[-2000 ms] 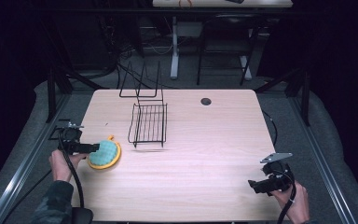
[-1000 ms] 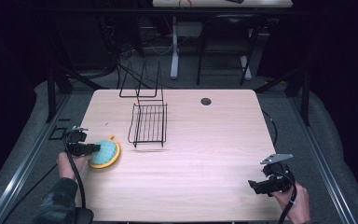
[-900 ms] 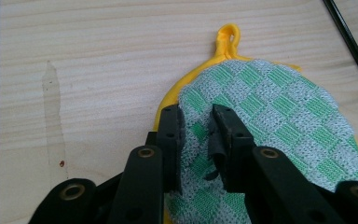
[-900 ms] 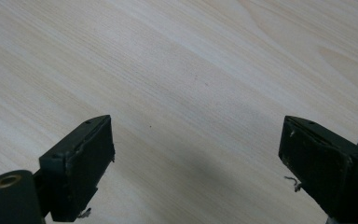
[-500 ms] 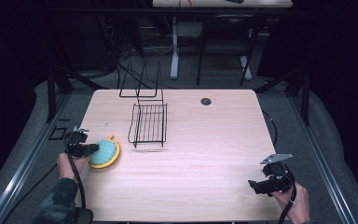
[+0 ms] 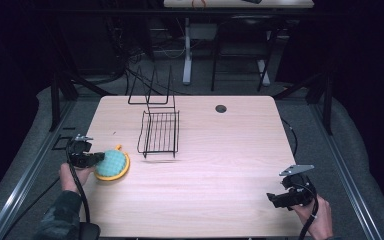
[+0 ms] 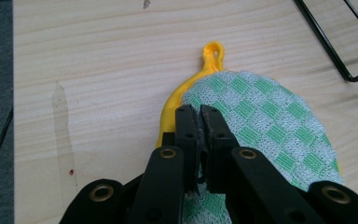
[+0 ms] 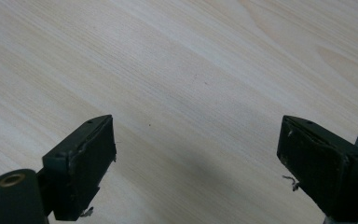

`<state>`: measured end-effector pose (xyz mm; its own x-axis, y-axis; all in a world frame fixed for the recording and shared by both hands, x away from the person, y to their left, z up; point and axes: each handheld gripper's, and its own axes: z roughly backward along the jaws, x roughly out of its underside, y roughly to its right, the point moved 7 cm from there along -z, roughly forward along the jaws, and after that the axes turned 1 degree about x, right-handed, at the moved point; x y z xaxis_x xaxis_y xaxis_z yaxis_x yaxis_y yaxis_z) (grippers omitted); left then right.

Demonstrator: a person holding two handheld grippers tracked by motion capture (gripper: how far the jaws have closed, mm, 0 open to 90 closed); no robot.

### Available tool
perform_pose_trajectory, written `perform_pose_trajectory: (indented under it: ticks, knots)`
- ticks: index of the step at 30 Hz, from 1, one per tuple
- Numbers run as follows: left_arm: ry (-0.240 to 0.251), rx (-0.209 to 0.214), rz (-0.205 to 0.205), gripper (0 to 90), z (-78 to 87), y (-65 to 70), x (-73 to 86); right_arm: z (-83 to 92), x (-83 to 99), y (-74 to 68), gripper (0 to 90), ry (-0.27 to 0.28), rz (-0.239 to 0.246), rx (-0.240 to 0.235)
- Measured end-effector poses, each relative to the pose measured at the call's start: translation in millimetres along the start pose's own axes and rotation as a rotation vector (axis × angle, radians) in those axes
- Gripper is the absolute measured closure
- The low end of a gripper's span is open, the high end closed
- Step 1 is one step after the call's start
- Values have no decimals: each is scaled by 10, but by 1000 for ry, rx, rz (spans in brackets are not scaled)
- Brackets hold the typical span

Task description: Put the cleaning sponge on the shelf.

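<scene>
Both left hand-held gripper [image 7: 199, 122] jaws newly clamped on potholder [image 7: 265, 121]

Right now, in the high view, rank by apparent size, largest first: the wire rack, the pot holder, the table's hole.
1. Wire rack, lying flat mid-table: clearly largest.
2. Pot holder, green check with a yellow rim, near the left edge.
3. Hole, smallest; it sits farther from the camera, yet the gap is too big for that to matter.
</scene>
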<state>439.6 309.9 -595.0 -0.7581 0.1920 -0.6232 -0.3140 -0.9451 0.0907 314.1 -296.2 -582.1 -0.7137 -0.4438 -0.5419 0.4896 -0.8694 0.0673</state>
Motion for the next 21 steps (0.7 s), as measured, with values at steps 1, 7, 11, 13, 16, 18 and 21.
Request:
perform_pose_trajectory:
  ticks: [1,7,11,13,16,18,21]
  knots:
    - [5,0,3,872,13,1,-4,-1,-1,0,107,1,-1,-1]
    - [33,11,4,879,102,10,-40,5,1,6,107,-2,2,-1]
    - [51,15,4,881,180,11,-50,6,1,5,107,-2,5,1]
    - [62,16,4,881,214,8,-55,8,1,3,107,-1,3,1]
    - [75,19,8,882,254,4,-62,7,1,5,107,-2,3,2]
    - [77,20,8,882,271,4,-67,5,3,7,107,-3,4,1]
    - [84,19,4,882,299,10,-78,9,2,6,107,-2,2,2]
